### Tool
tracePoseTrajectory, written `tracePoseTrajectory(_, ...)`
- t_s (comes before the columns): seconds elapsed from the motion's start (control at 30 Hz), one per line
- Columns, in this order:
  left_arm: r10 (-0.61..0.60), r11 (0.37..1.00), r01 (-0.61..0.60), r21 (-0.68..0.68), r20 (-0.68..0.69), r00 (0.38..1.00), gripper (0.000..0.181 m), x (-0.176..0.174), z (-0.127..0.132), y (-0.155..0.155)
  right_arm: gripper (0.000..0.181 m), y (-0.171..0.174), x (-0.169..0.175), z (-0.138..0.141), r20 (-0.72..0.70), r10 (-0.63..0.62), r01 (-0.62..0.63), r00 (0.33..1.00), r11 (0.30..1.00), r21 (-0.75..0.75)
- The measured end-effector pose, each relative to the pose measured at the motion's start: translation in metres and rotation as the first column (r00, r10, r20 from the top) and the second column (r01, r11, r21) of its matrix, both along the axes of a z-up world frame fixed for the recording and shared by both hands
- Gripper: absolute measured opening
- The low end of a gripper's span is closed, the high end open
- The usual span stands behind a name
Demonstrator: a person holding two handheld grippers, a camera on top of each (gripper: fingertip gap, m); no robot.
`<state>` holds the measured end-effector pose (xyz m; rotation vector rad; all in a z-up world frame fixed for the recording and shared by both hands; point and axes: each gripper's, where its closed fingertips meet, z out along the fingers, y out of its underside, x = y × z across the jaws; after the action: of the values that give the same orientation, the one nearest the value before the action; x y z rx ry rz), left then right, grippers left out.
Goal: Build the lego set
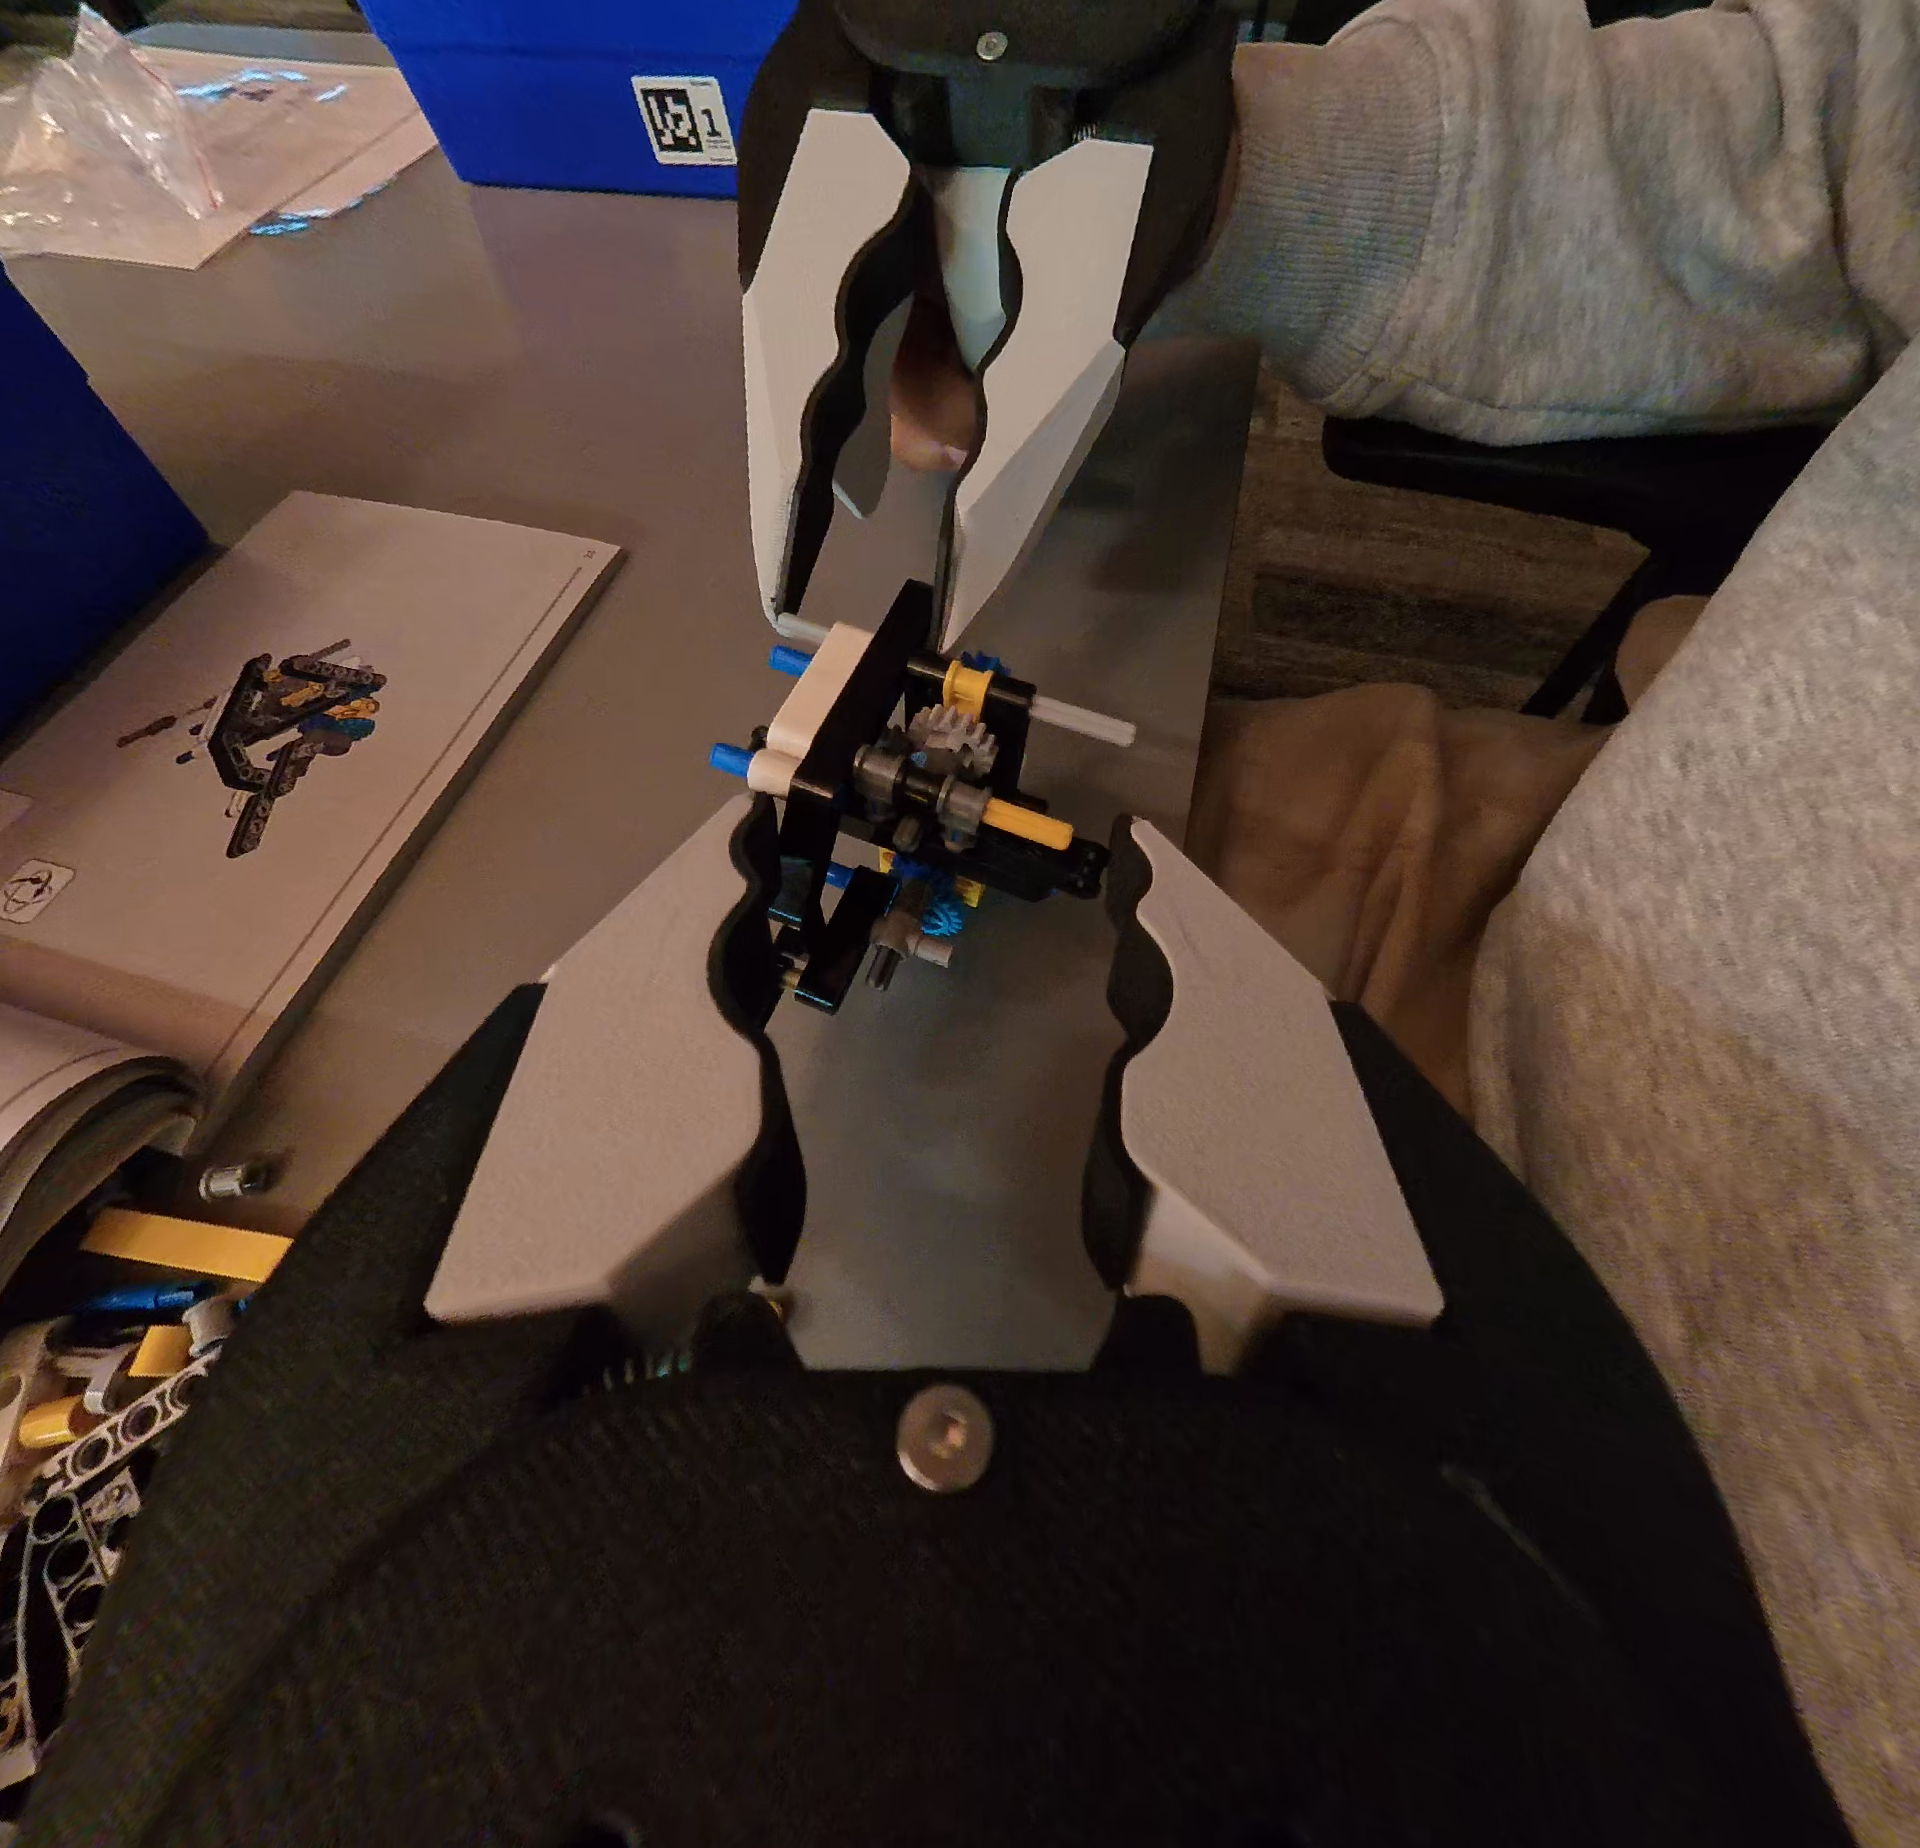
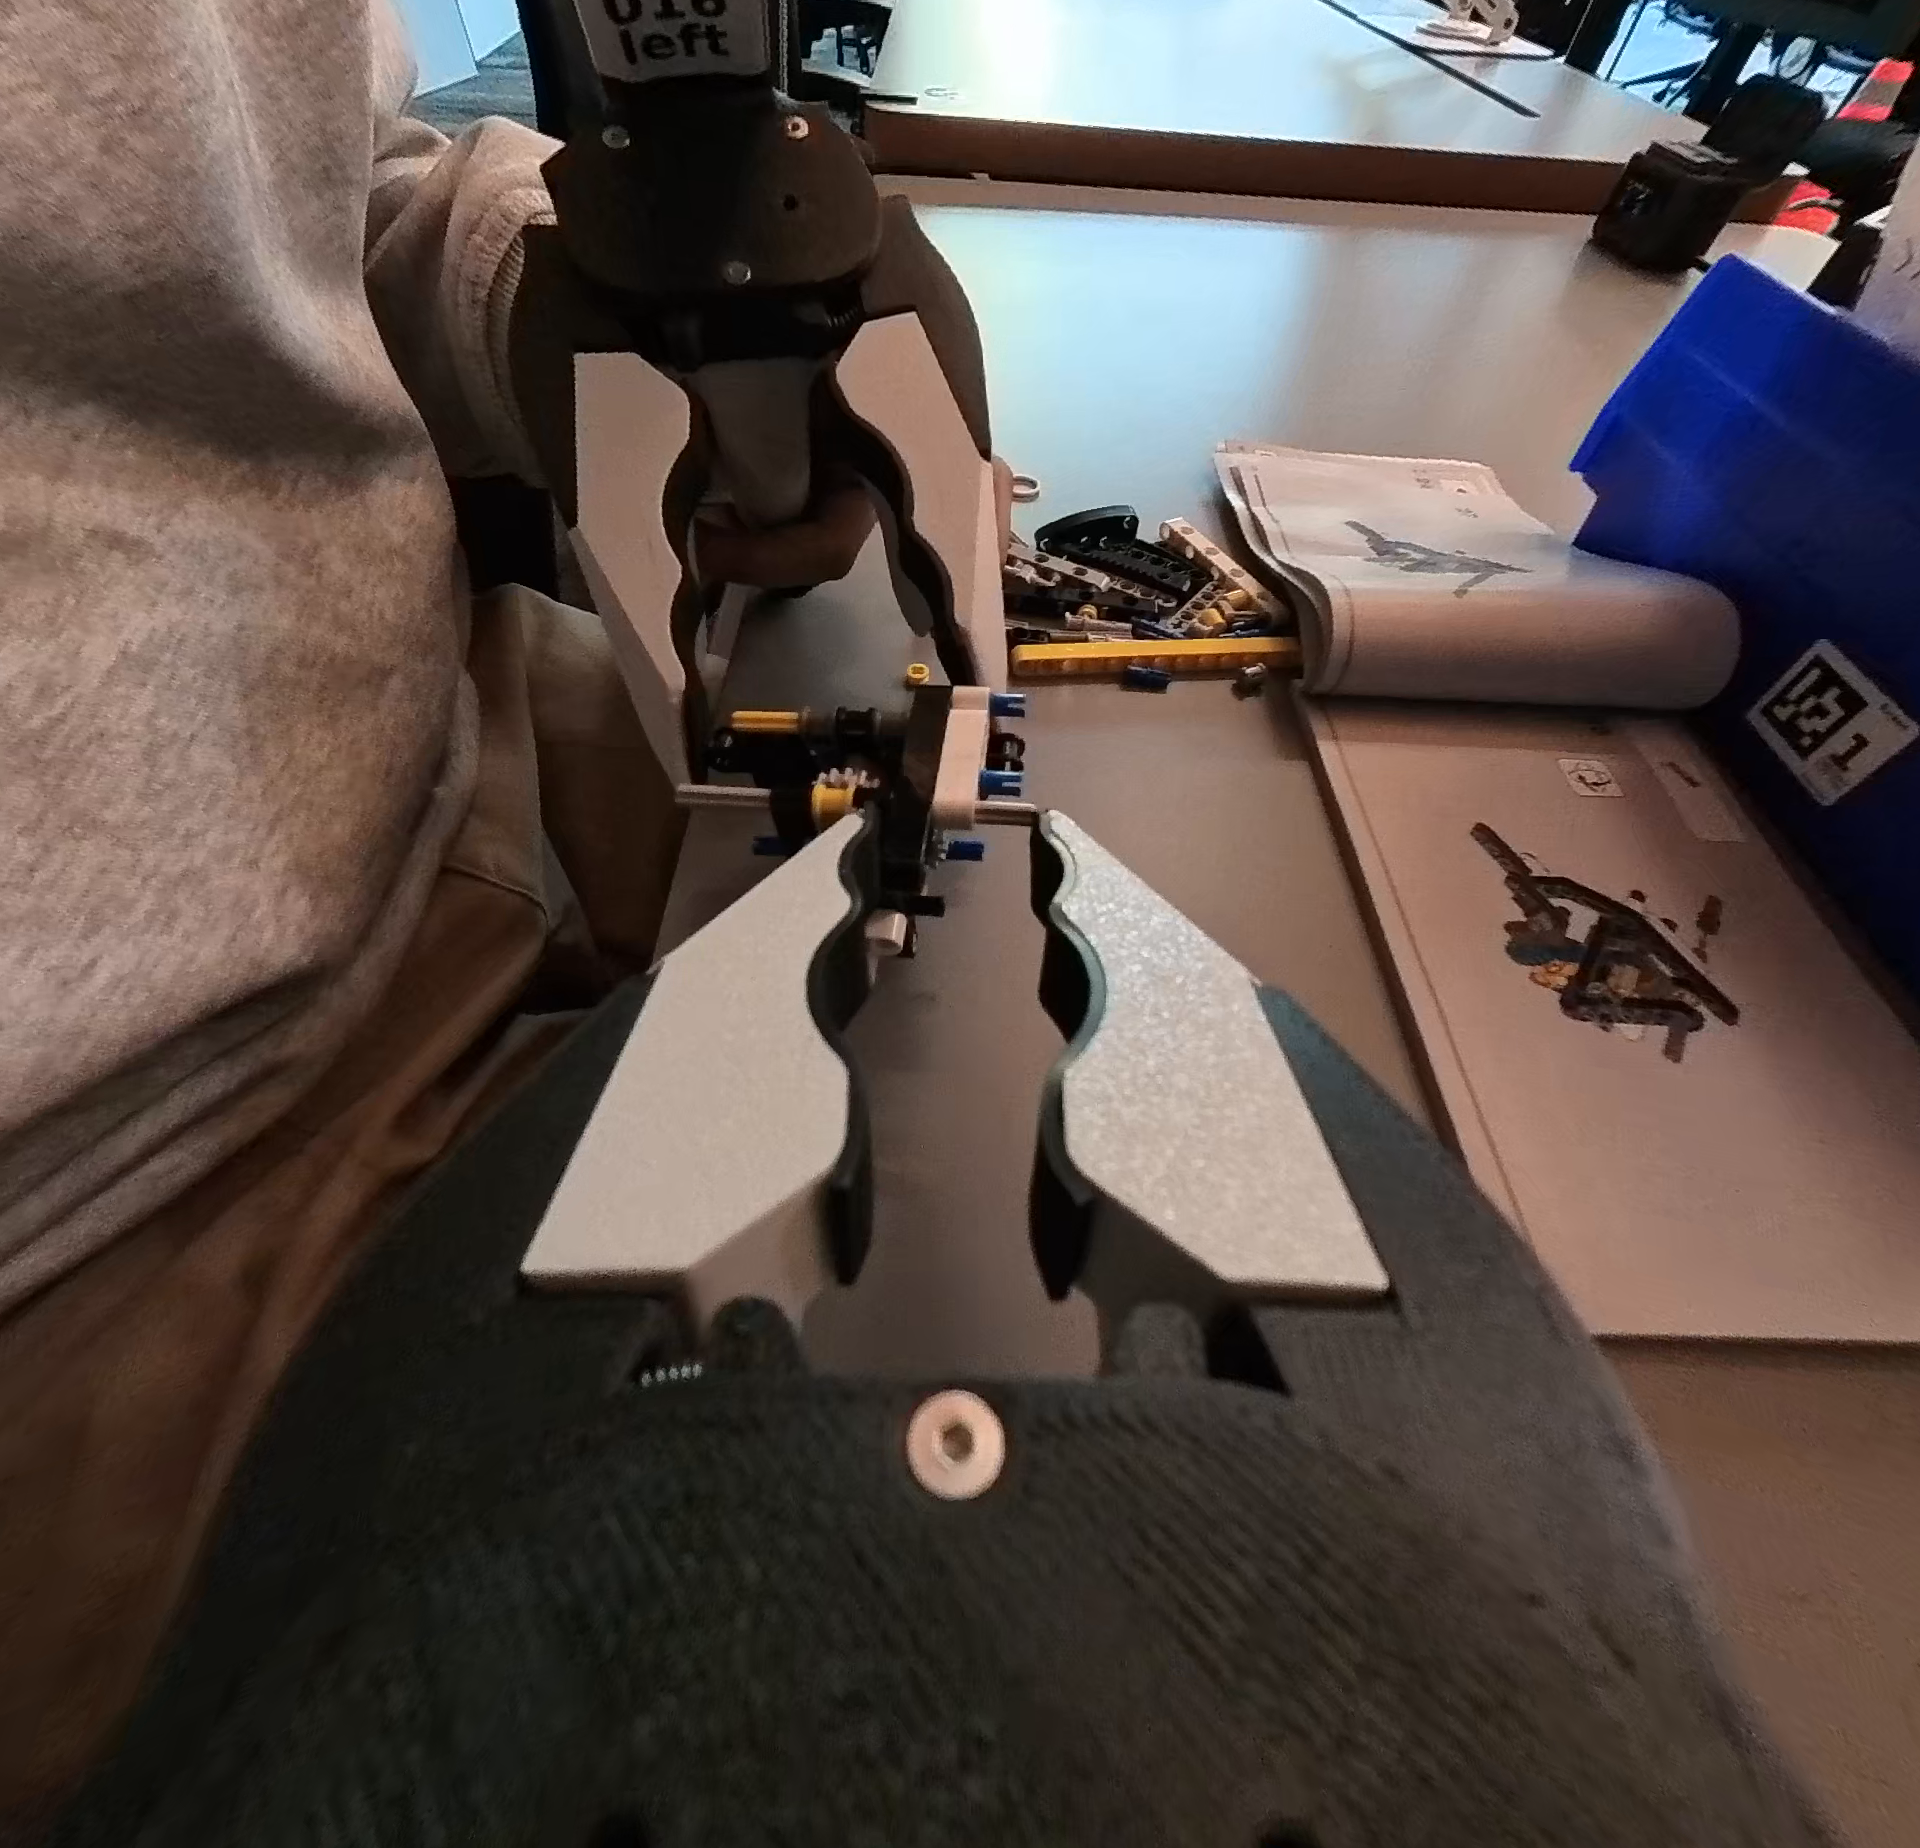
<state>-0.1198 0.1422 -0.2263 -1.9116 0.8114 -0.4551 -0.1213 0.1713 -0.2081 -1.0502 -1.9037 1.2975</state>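
Note:
A small lego assembly of black frame, white beam, grey gears, blue pins and yellow and grey axles hangs over the table's near edge. My left gripper is shut on it from below, one fingertip on the black frame, the other on a black beam end. My right gripper comes from the far side. In the right wrist view my right gripper pinches the top of the assembly, one tip on the black frame, the other on the grey axle's end. The left gripper shows beyond.
An open instruction booklet lies left on the grey table; it also shows in the right wrist view. Loose lego parts lie beside it. Blue bins stand behind. A plastic bag lies far left. A grey sleeve is right. My right fingertips sit around 4 cm from my left ones.

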Motion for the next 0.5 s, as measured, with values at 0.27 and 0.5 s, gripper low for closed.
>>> tracePoseTrajectory(0.27,-0.001,1.0,0.001,0.001,-0.002,1.0,0.062,0.0,0.0004,-0.0005,0.028,-0.0009,0.0003,0.0004,0.002,-0.003,0.003,1.0,1.0,0.0)
tracePoseTrajectory(0.5,-0.001,1.0,0.001,-0.016,0.021,1.0,0.062,-0.0009,0.0016,-0.0006,0.032,0.0019,-0.0007,-0.0004,0.013,-0.017,0.017,1.0,0.999,-0.026)
